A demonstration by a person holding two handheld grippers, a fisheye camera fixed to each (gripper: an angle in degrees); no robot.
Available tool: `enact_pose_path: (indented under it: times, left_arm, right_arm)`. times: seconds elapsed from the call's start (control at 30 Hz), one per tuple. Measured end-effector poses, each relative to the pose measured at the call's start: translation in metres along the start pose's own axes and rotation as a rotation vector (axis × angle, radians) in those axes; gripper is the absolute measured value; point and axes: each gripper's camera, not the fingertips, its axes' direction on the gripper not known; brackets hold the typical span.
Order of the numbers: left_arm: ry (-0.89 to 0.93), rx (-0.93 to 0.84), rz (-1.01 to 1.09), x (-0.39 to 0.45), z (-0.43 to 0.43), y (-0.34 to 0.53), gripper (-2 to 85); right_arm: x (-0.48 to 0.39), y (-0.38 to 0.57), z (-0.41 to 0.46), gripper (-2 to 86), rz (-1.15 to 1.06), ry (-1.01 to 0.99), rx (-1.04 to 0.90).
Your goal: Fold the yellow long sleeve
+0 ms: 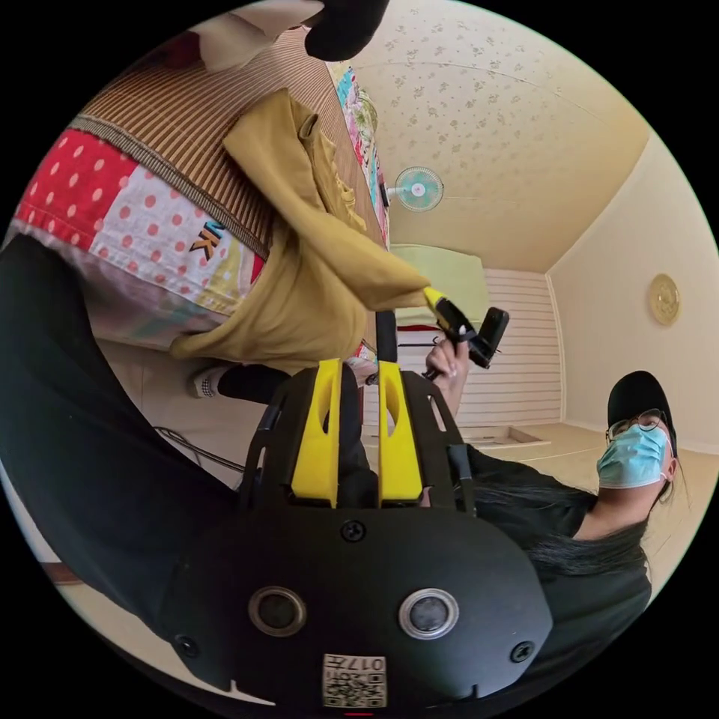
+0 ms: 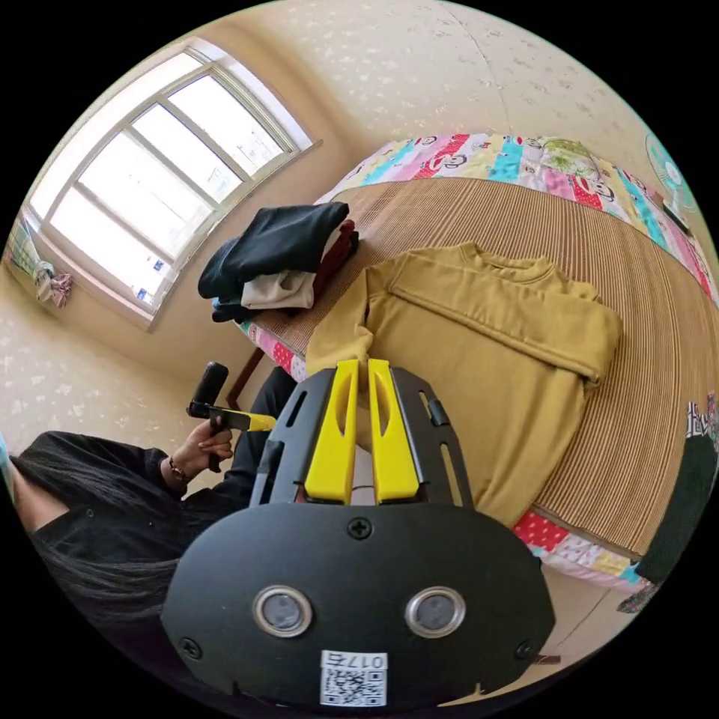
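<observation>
Meanwhile, the yellow long sleeve [image 2: 487, 352] is lying spread on the striped mat [image 2: 644, 299] covering the bed, its collar pointing toward the far side and one sleeve folded across the chest. Its hem is spilling over the near edge of the mat and down past the patchwork quilt [image 2: 558, 543] below. The right gripper [image 2: 359, 371] is pinching the cuff of the near sleeve just off that edge, jaws pressed together on the fabric. In the left gripper view, the right gripper [image 1: 434, 296] is drawing the sleeve out from the bed into a taut point.

The left gripper [image 1: 358, 371] is hanging below the mat's edge, its yellow jaws standing nearly parallel with a narrow gap; whether anything sits between them cannot be told. In the right gripper view it [image 2: 258, 423] is sitting in the person's hand [image 2: 206, 446] beside the bed's corner.

A stack of folded clothes [image 2: 281, 258] is occupying the mat's corner nearest the window [image 2: 150, 180], apart from the shirt. Bare mat is stretching wide beyond the collar and past the folded shoulder. A dark garment [image 2: 685, 494] is hanging at the mat's far end.
</observation>
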Motion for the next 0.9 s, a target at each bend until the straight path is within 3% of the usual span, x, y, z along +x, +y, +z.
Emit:
enact_pose_path:
  times: [0.23, 0.33, 0.47, 0.67, 0.9]
  left_arm:
    - [0.015, -0.007, -0.030, -0.002, 0.022, 0.014, 8.5]
    - [0.014, -0.010, -0.049, -0.005, 0.035, 0.020, 8.6]
    - [0.003, -0.036, -0.066, -0.010, 0.055, 0.023, 8.8]
    - [-0.169, 0.017, 0.048, 0.009, 0.072, 0.013, 9.5]
    - [-0.557, -0.017, 0.316, 0.048, 0.144, -0.045, 9.1]
  right_arm:
    - [0.071, -0.126, -0.073, 3.9, 0.082, 0.214, 0.013]
    - [0.156, -0.146, -0.055, 5.2, 0.303, 0.284, -0.046]
    - [0.256, -0.105, -0.002, 10.7, 0.598, 0.321, -0.102]
    - [0.192, 0.021, 0.050, 11.2, 0.469, 0.147, -0.007]
    - [0.093, 0.148, 0.106, 4.1, 0.401, 0.403, 0.225]
